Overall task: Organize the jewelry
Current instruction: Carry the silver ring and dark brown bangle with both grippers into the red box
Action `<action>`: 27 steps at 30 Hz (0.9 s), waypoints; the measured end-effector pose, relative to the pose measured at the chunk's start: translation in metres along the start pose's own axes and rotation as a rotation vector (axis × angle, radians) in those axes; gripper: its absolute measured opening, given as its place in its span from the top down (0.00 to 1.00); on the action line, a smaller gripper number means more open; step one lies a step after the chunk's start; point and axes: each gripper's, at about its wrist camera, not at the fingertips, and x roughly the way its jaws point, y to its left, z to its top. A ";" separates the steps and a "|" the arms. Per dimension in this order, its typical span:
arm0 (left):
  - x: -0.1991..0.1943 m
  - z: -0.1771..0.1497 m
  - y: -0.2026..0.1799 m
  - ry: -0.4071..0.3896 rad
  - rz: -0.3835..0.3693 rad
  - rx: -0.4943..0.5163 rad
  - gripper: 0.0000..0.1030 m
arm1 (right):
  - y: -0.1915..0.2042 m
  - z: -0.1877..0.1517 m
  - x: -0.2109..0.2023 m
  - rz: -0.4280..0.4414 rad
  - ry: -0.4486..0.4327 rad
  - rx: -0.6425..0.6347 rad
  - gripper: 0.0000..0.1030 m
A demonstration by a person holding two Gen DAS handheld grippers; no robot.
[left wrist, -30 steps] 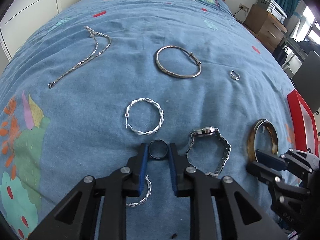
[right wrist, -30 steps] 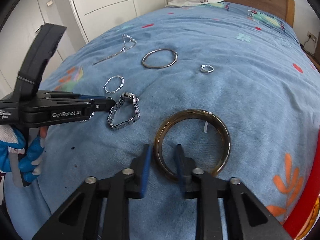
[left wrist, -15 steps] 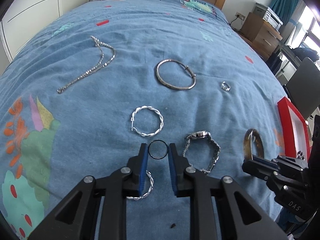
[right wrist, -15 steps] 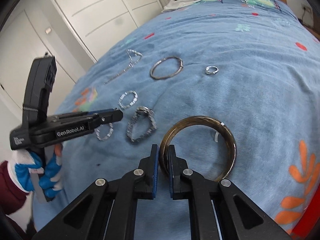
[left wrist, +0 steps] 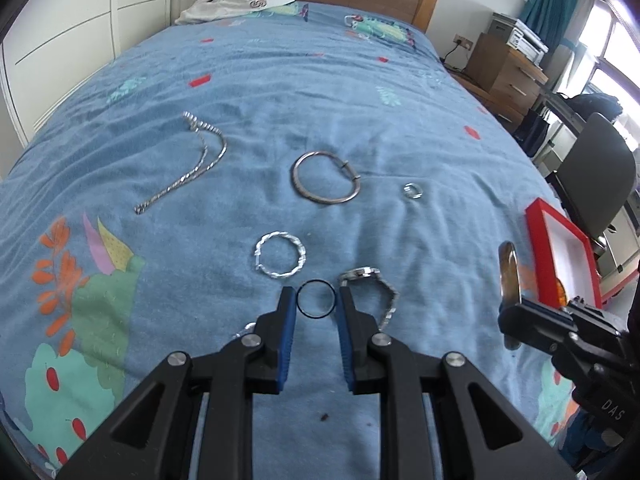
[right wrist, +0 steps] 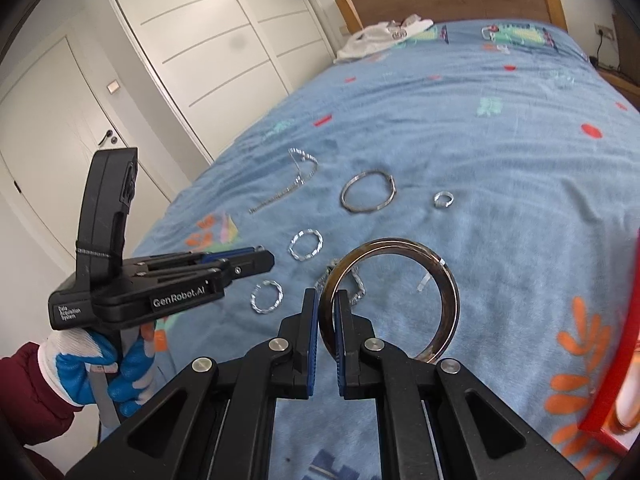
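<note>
Left wrist view: the left gripper (left wrist: 316, 307) is clamped on a thin black ring (left wrist: 316, 299), held between its blue pads above the blue bedspread (left wrist: 280, 88). Just beyond lie a twisted silver hoop (left wrist: 280, 259) and a metal watch (left wrist: 370, 284); farther off lie a silver bangle (left wrist: 326, 177), a small ring (left wrist: 412, 191) and a chain (left wrist: 188, 164). A red box (left wrist: 560, 248) sits at the right.

Right wrist view: the right gripper (right wrist: 327, 312) is closed tightly on the near rim of a brown bangle (right wrist: 446, 284), lifted clear of the bedspread. Its jaws have just closed on it.
</note>
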 end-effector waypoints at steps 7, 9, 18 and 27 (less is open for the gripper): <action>-0.024 0.004 -0.037 -0.029 -0.053 0.054 0.82 | -0.001 -0.001 -0.048 -0.048 -0.060 -0.002 0.93; -0.027 0.006 -0.056 -0.033 -0.076 0.077 0.82 | -0.010 -0.004 -0.065 -0.074 -0.075 0.004 0.93; -0.016 0.012 -0.171 -0.019 -0.220 0.222 0.82 | -0.092 -0.022 -0.151 -0.255 -0.106 0.053 0.93; 0.031 0.022 -0.294 0.017 -0.367 0.341 0.82 | -0.192 -0.027 -0.173 -0.377 -0.037 0.084 0.93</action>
